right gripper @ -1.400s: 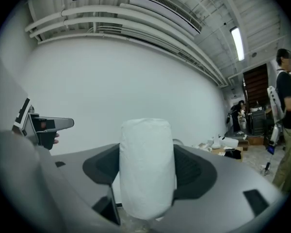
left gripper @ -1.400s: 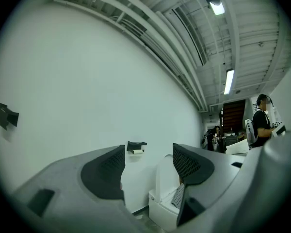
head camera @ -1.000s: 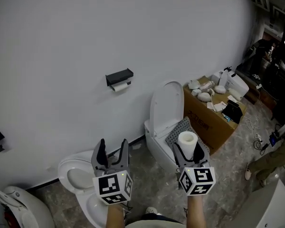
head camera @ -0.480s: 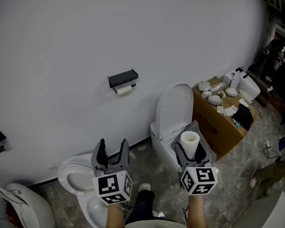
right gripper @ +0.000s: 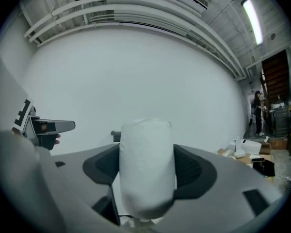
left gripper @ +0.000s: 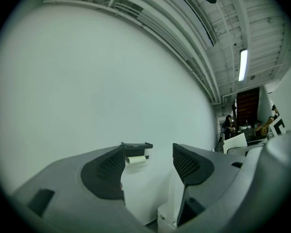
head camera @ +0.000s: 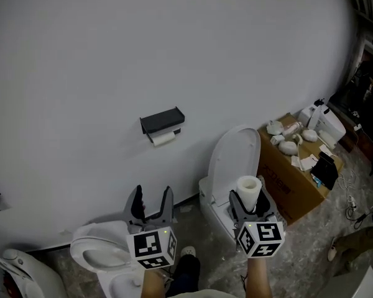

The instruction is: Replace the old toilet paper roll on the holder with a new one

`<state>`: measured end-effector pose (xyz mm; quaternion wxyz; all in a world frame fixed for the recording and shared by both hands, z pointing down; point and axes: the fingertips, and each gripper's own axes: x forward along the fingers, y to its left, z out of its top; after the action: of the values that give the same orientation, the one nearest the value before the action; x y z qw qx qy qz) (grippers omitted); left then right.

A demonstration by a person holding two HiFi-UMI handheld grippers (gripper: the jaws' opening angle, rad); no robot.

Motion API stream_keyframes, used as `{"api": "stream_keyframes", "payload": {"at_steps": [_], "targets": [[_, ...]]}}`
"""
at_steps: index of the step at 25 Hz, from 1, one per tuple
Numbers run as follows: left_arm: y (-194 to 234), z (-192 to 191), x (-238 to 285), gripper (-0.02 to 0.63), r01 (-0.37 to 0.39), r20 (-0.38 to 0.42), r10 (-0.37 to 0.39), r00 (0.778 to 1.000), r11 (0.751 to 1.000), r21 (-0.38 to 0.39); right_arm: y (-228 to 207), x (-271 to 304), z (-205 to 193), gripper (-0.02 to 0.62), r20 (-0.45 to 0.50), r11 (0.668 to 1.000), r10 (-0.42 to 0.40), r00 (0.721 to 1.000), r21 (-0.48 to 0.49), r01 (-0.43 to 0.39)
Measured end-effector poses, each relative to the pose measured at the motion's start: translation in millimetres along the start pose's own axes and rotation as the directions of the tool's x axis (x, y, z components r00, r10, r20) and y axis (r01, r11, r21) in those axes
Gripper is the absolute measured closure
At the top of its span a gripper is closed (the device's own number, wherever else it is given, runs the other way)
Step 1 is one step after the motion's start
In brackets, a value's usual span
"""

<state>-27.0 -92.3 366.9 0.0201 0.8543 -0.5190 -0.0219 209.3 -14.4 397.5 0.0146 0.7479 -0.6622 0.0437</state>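
Plainly, the new roll (right gripper: 146,166) is in hand rather than on the wall. It stands upright between the fingers (right gripper: 196,171) of the right gripper (head camera: 248,202), which are clamped on its sides, low and right of centre in the head view. Held by its flanks like that, both ends of its core stay free, which should help when it comes to threading it onto a bar.

The old roll (head camera: 163,139), thin and nearly spent, hangs under the black holder (head camera: 162,121) on the white wall (head camera: 81,61), left of centre in the frame and well apart from both grippers. So the swap has not begun.

The left gripper (head camera: 151,197) sits low and left of centre, its fingers (left gripper: 104,171) spread apart with nothing between them. In the left gripper view the holder shows far off in the gap between them, so this hand seems kept empty and aimed there to pull the old roll off first.

Below and right of the holder stands a toilet (head camera: 236,160) with its lid raised. A second toilet (head camera: 99,244) lies at lower left. A cardboard box (head camera: 292,182) topped with clutter stands at right on the floor.
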Motion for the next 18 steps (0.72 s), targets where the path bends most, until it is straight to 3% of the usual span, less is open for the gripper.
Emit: {"api": "stream_keyframes", "payload": {"at_steps": [9,18], "targets": [[28,16,114,0.318,0.002,0.021,-0.003,1.0,0.999,0.049,-6,123,36,0.287,0.039,0.999,0.023,0.999,-0.024,-0.022],[65,13,190,0.318,-0.025,0.013,0.024,1.0,0.998,0.059,9,217,41,0.287,0.039,0.997,0.071,0.997,-0.024,-0.07]]}}
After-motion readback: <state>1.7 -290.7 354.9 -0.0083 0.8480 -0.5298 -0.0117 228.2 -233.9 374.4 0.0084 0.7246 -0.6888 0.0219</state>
